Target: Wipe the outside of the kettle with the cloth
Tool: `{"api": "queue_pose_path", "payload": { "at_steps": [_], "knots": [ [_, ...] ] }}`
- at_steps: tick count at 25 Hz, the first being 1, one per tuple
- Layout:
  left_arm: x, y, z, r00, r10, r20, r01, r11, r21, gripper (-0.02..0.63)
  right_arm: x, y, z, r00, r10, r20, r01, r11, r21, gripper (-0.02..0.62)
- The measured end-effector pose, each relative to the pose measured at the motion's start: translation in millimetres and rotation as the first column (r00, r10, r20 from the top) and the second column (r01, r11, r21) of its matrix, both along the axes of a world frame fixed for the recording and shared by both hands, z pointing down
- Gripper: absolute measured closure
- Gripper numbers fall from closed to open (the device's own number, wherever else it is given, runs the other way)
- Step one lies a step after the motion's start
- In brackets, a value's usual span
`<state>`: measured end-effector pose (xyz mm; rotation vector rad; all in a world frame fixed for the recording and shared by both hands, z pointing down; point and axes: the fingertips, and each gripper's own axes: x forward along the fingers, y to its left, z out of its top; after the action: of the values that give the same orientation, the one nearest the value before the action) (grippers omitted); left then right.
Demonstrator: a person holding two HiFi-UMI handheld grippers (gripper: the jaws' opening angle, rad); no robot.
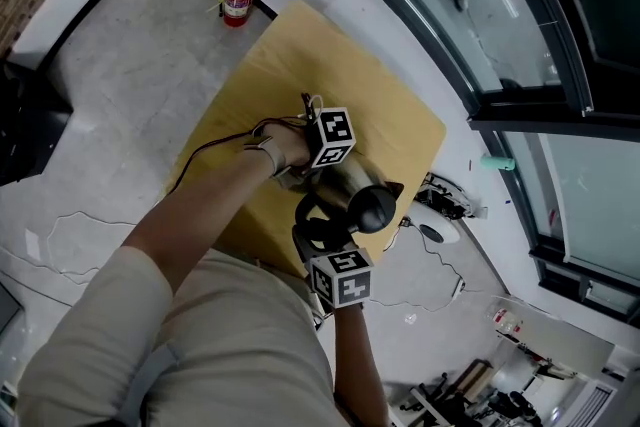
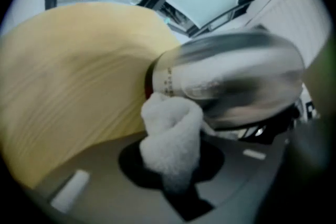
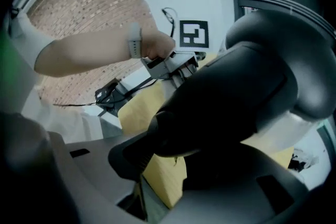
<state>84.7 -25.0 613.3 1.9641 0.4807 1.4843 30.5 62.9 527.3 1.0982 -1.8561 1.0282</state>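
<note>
L tongs: my left gripper point(image 2: 173, 165) is closed most of the way, clamped on a bunched white cloth point(image 2: 170, 136). The wad sticks out past the tips.
R tongs: my right gripper point(image 3: 178, 165) is about half open, bc that's how fat the black handle point(image 3: 220, 107) is. Jaws sit either side of it and look to be pressing, so I'd call it gripped.
kettle: the steel kettle point(image 2: 231, 78) is over the near part of the yellow table point(image 2: 73, 76), between my two grippers. Looks tipped over toward its side, but I can't tell if it's resting on the wood or lifted.
cloth contact: top of the wad is right up against the steel wall, near the base end.
step: mid-wipe imo, lots of shell not covered yet.
risk 1: the cloth is only a small bite in the jaws. A hard drag along the steel could pull it out, then it's bare jaw on metal.
risk 2: I'm only holding it by the handle, so a sideways shove from the wipe could twist the kettle in the R grip — or pop it loose.
risk 3: it's close to the near table edge, so if it slips it prob goes off the table.
</note>
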Motion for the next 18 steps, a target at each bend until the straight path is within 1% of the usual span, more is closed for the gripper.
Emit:
{"api": "queue_pose_path", "payload": {
  "at_steps": [2,3,5,8,10,12,13,14,15,17,18],
  "knots": [
    [-9,9,17,0.998,0.052,0.036,-0.052,0.999,0.008,0.538,-2,6,0,0.995,-0.097,-0.012,0.096,0.995,-0.040,0.437],
    [-10,12,20,0.998,0.055,0.038,-0.055,0.998,0.005,0.538,-2,7,0,0.992,-0.129,-0.006,0.129,0.990,-0.056,0.439],
    [-10,15,23,0.999,0.039,0.026,-0.039,0.999,-0.009,0.538,1,8,-2,0.987,-0.159,0.027,0.161,0.983,-0.083,0.440],
    [-10,17,17,0.999,0.037,0.012,-0.037,0.999,-0.013,0.538,5,12,-5,0.982,-0.171,0.076,0.179,0.977,-0.118,0.440],
    [-8,20,-4,0.997,0.079,-0.020,-0.078,0.996,0.033,0.540,7,11,-6,0.982,-0.168,0.089,0.179,0.975,-0.131,0.440],
    [-4,21,-28,0.988,0.136,-0.066,-0.129,0.986,0.107,0.540,9,9,-6,0.982,-0.164,0.090,0.175,0.975,-0.135,0.440],
    [-3,20,-33,0.985,0.150,-0.080,-0.139,0.982,0.130,0.540,9,9,-6,0.983,-0.162,0.090,0.174,0.975,-0.137,0.440],
    [-2,18,-30,0.986,0.146,-0.080,-0.134,0.982,0.133,0.538,9,8,-6,0.983,-0.163,0.088,0.174,0.975,-0.138,0.440],
    [-4,17,-17,0.990,0.125,-0.061,-0.117,0.986,0.119,0.538,9,8,-5,0.982,-0.166,0.087,0.177,0.974,-0.140,0.440],
    [-13,22,19,0.996,0.083,0.019,-0.084,0.994,0.069,0.538,6,10,-3,0.980,-0.181,0.083,0.192,0.970,-0.147,0.440],
    [-20,29,28,0.995,0.086,0.054,-0.089,0.994,0.059,0.541,4,12,-3,0.979,-0.186,0.082,0.196,0.968,-0.153,0.440]
  ]
}}
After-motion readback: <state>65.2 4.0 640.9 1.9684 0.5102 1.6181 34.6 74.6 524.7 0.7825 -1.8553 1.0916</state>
